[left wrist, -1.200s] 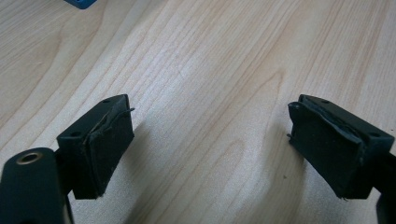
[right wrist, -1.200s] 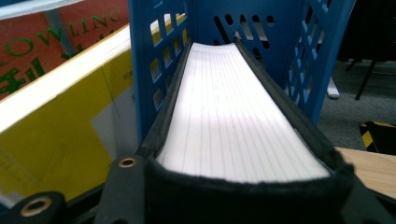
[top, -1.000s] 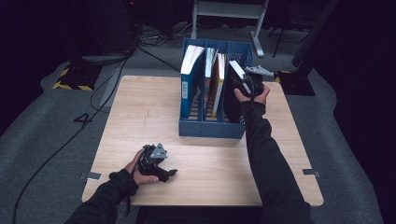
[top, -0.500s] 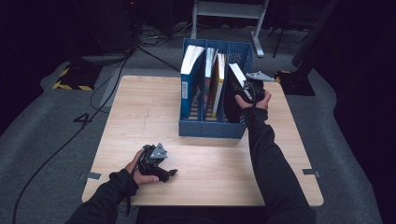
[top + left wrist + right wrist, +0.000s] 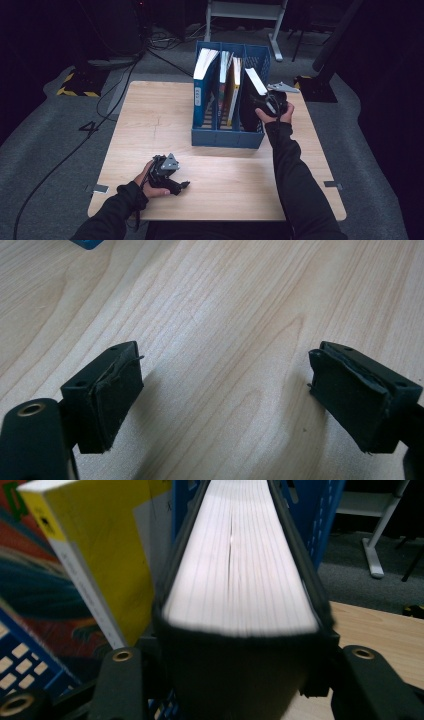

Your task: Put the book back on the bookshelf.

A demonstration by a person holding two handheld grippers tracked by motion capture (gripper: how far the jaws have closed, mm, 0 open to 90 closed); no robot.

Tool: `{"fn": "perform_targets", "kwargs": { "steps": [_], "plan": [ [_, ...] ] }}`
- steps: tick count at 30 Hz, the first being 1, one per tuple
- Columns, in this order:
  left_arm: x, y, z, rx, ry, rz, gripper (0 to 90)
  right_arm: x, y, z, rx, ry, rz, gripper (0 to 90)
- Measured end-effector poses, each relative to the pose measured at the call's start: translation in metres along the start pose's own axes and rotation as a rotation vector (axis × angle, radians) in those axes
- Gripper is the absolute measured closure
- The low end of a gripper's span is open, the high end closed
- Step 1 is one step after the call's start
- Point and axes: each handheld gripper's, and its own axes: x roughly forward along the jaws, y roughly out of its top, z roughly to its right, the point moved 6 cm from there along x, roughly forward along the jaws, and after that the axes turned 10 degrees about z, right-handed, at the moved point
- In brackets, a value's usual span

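Straddling the black book — right hand-held gripper, jaws just widening.

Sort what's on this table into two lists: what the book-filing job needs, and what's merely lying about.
In the job:
- thick black-covered book with white pages, between the right gripper jaws, which have just been opening
- blue plastic file rack, in its right-hand compartment

Just there:
- yellow-spined book in the neighbouring compartment
- blue-spined book in the left compartment
- left gripper, open, resting on the pale wooden table
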Motion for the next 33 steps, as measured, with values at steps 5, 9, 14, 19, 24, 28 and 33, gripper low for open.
{"fn": "perform_targets", "kwargs": {
  "steps": [5, 9, 14, 19, 24, 28, 33],
  "plan": [
    [0.000, 0.000, 0.000, 0.000, 0.000, 0.000, 13.3, -0.016, -0.014, 0.000, -0.025, 0.038, -0.014, 46.1],
    [0.000, 0.000, 0.000, 0.000, 0.001, 0.000, 13.3, -0.019, -0.028, 0.002, -0.048, 0.069, -0.059, 47.4],
    [0.000, 0.000, 0.000, 0.000, 0.000, 0.000, 13.3, -0.016, -0.044, 0.000, -0.098, 0.094, -0.124, 49.9],
    [0.000, 0.000, 0.000, 0.001, -0.001, 0.000, 13.3, -0.012, -0.054, 0.000, -0.108, 0.105, -0.160, 50.4],
    [0.000, 0.000, 0.000, 0.002, -0.002, 0.000, 13.2, 0.000, -0.053, -0.009, -0.093, 0.094, -0.161, 49.0],
    [0.000, 0.000, 0.000, 0.003, -0.002, -0.001, 13.3, 0.010, -0.050, -0.010, -0.070, 0.066, -0.159, 48.9],
    [0.000, 0.000, 0.000, 0.003, -0.002, -0.001, 13.3, 0.024, -0.046, -0.009, -0.064, 0.047, -0.166, 48.9]
  ]
}}
